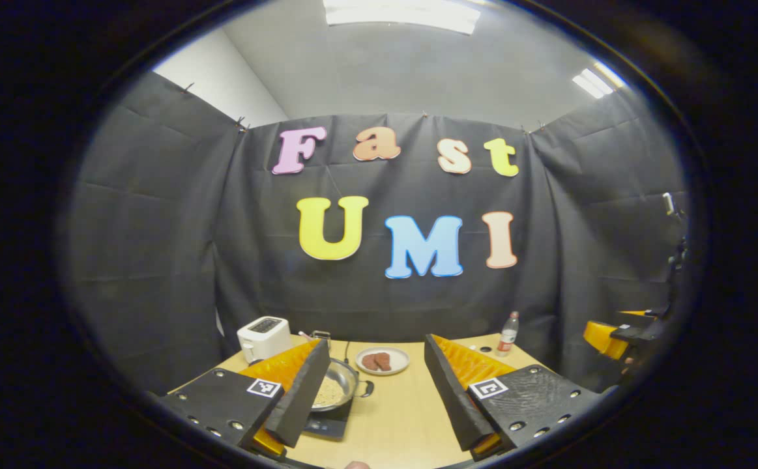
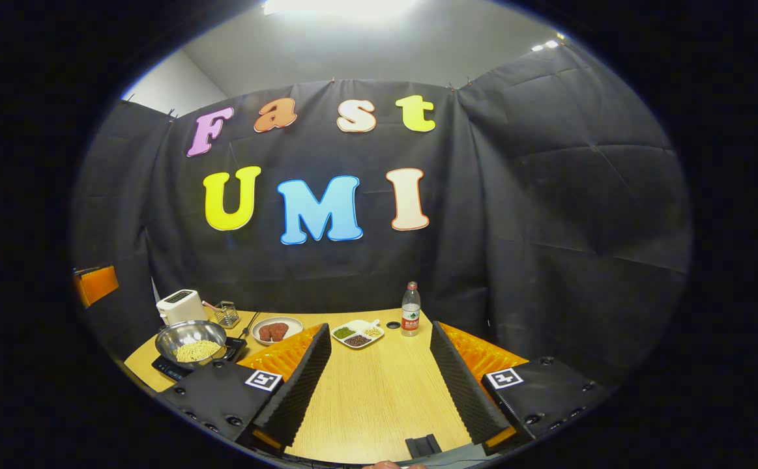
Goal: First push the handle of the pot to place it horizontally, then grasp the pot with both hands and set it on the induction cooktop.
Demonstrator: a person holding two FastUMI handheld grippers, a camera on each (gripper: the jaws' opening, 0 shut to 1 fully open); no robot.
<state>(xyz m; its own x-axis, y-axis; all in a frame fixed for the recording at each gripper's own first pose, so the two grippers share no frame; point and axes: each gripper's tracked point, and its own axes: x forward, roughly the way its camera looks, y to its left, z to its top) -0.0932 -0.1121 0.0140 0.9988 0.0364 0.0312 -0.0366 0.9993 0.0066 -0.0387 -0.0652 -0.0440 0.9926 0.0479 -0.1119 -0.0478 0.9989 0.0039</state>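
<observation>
Table (image 2: 379, 384) middle free; pot (image 2: 191, 342), toaster (image 2: 181, 305) left.

Pot (image 2: 191, 341) on induction cooktop (image 2: 169, 369), worktop's (image 2: 379, 391) left; toaster (image 2: 181, 305) behind it; plate (image 2: 277, 330), divided dish (image 2: 357, 334), bottle (image 2: 410, 310) to its right.

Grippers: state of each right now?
Left gripper: open, holding nothing.
Right gripper: open, holding nothing.
The pot sits on the induction cooktop.

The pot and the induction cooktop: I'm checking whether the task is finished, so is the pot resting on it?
Touching. In the right gripper view the pot sits directly on the induction cooktop, with no gap beneath it.
</observation>
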